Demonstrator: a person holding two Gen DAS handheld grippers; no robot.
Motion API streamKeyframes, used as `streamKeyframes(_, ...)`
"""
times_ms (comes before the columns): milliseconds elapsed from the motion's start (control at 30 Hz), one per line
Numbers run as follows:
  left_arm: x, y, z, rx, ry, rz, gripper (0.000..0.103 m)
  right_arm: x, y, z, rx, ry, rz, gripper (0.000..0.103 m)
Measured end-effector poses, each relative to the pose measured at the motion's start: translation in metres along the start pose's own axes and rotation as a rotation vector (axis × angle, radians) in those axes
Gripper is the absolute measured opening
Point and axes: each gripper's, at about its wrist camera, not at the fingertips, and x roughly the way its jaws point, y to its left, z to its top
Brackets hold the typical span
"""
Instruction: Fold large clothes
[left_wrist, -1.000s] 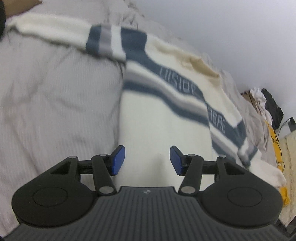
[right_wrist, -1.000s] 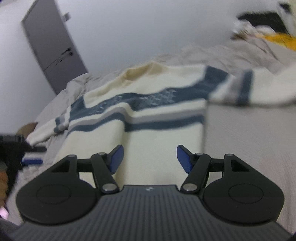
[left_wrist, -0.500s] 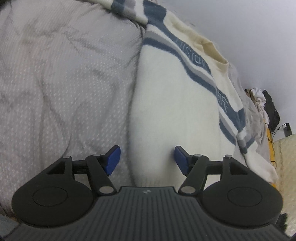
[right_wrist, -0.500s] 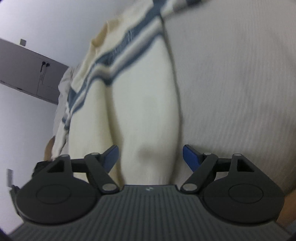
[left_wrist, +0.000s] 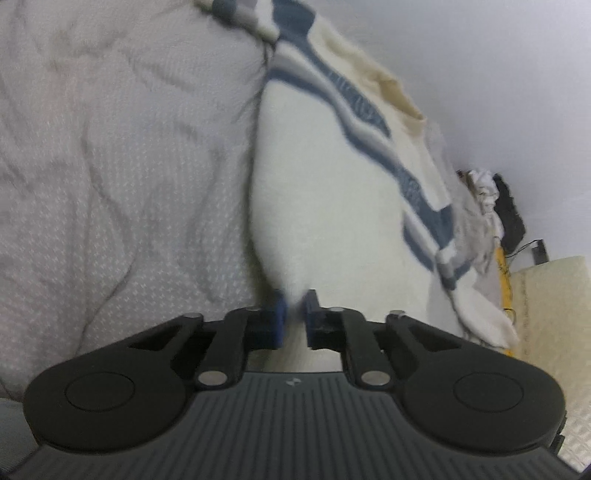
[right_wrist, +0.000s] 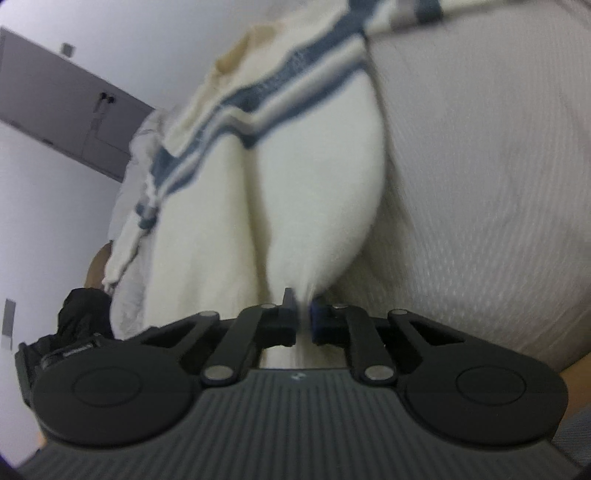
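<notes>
Both tongs just finishing closing, and clamping down on the near hem of the cream sweater (left_wrist: 325, 206) with fabric pinched between the pads. Left tongs (left_wrist: 293, 314) biting the hem near its left corner, right tongs (right_wrist: 303, 314) biting near the right corner, cloth bunching up into a little peak at each grip. Probably holding it at both bottom corners so the hem lifts evenly and carries over toward the collar for a clean fold, instead of dragging one side.

Sweater lying spread out front-up on the grey bed cover (left_wrist: 122, 192), body stretching away from the tongs toward the far side, blue and grey stripes across the chest and the collar at the far end. One striped sleeve trailing off to the far left in the left view, the other hanging down past the right edge. Pile of other laundry (left_wrist: 491, 199) sitting well apart, far right. Grey door (right_wrist: 55, 96) showing behind in the right view
</notes>
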Motion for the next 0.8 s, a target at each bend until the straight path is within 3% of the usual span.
streamKeyframes(200, -0.057, -0.006, 0.015, 0.031, -0.076, -0.067, 0.003, -0.057, 0.029, 0.032, -0.176, -0.090, -0.003, 0.008)
streamKeyframes(367, -0.099, -0.002, 0.034, 0.056, -0.141, -0.027, 0.001, -0.090, 0.037, 0.052, -0.264, -0.110, -0.048, 0.007)
streamKeyframes(567, -0.089, 0.017, 0.040, 0.069, -0.095, 0.096, 0.001, -0.063, 0.017, 0.054, -0.264, -0.002, -0.201, 0.007)
streamKeyframes(700, -0.069, 0.020, 0.037, 0.079, -0.061, 0.112, 0.001, -0.032, -0.012, 0.051, -0.196, 0.086, -0.280, 0.007)
streamKeyframes(800, -0.062, 0.009, 0.036, 0.118, -0.064, 0.112, 0.001, -0.026, -0.021, 0.049, -0.152, 0.100, -0.280, 0.010)
